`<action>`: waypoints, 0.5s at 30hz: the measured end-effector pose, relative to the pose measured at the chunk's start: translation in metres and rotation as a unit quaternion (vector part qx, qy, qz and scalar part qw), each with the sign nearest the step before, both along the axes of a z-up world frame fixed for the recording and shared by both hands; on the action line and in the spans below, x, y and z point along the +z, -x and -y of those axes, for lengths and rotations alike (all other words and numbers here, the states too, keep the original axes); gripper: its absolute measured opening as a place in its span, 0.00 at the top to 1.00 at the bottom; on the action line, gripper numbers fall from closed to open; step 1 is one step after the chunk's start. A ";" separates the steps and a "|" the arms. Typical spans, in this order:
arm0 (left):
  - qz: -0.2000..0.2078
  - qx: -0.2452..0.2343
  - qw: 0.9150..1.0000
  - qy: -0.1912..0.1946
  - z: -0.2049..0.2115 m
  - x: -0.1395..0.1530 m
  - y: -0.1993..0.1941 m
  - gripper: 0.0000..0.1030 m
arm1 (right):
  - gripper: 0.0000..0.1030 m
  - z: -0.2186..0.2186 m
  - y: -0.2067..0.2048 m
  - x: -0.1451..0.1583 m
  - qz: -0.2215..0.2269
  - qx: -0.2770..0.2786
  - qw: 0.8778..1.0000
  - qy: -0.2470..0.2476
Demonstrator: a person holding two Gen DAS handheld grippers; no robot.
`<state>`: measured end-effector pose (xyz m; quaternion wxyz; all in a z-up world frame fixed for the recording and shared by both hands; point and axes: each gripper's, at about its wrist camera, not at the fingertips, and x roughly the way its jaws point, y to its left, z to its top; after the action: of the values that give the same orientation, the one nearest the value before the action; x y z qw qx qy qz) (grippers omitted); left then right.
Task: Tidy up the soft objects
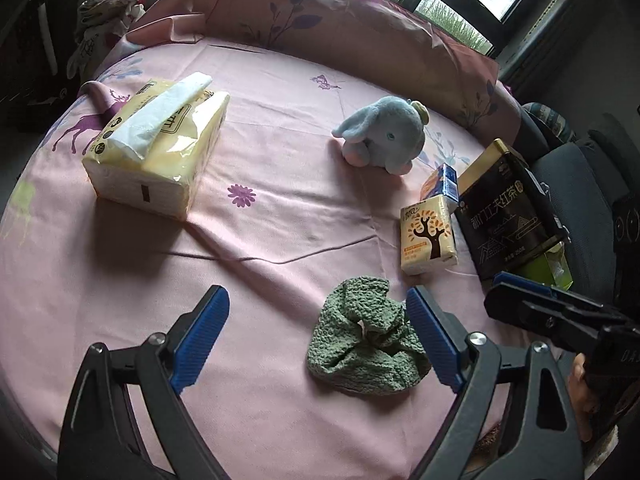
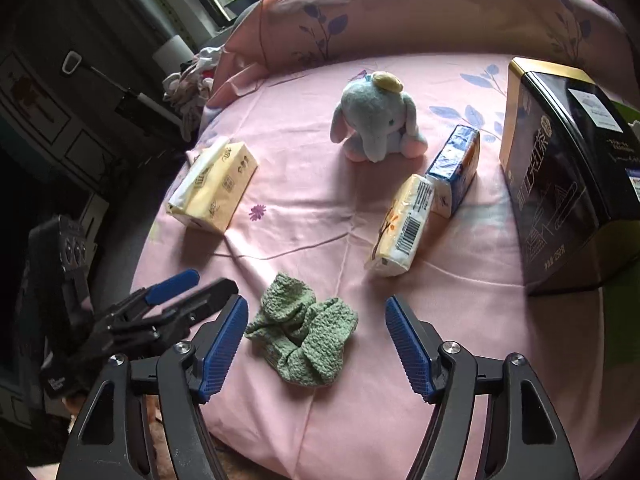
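Observation:
A crumpled green knitted cloth (image 1: 366,344) (image 2: 304,336) lies on the pink sheet near the front edge. A grey-blue plush elephant (image 1: 384,132) (image 2: 376,124) sits upright farther back. My left gripper (image 1: 316,340) is open, its right finger beside the cloth. My right gripper (image 2: 316,344) is open, with the cloth between its fingers on the sheet. Each gripper shows in the other's view: the right one (image 1: 552,312), the left one (image 2: 188,296).
A large yellow tissue pack (image 1: 160,144) (image 2: 214,184) lies at the left. A small yellow tissue pack (image 1: 428,236) (image 2: 402,226), a blue pack (image 1: 442,180) (image 2: 456,168) and a black tea tin (image 1: 504,212) (image 2: 560,176) stand at the right. A pink pillow (image 1: 328,12) lines the back.

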<state>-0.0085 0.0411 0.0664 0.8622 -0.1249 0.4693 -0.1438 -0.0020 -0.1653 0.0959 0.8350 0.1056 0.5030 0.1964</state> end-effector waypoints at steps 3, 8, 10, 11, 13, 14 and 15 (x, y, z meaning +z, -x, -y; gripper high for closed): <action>-0.020 -0.028 0.999 -0.002 0.015 -0.008 0.001 0.13 | 0.28 -0.009 -0.014 0.002 -0.010 0.021 1.000 -0.015; -0.042 -0.066 0.997 0.010 0.034 -0.017 0.003 0.13 | 0.28 -0.009 -0.020 -0.029 -0.040 0.046 0.996 -0.058; -0.054 -0.079 0.995 0.013 0.041 -0.023 0.002 0.13 | 0.27 -0.008 -0.024 -0.046 -0.068 0.044 0.995 -0.053; -0.061 -0.087 0.994 0.021 0.044 -0.026 0.003 0.13 | 0.27 -0.007 -0.026 -0.052 -0.079 0.042 0.995 -0.052; -0.078 -0.099 0.991 0.038 0.051 -0.035 0.004 0.13 | 0.27 -0.007 -0.027 -0.058 -0.085 0.048 0.993 -0.062; -0.086 -0.101 0.991 0.034 0.055 -0.039 0.004 0.13 | 0.27 -0.007 -0.027 -0.059 -0.085 0.058 0.992 -0.068; -0.083 -0.100 0.991 0.024 0.058 -0.040 0.005 0.13 | 0.27 -0.007 -0.026 -0.062 -0.087 0.065 0.991 -0.073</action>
<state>-0.0138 -0.0170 0.0265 0.7986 -0.1097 0.5455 -0.2295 0.0243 -0.1580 0.0342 0.7638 0.1501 0.5637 0.2764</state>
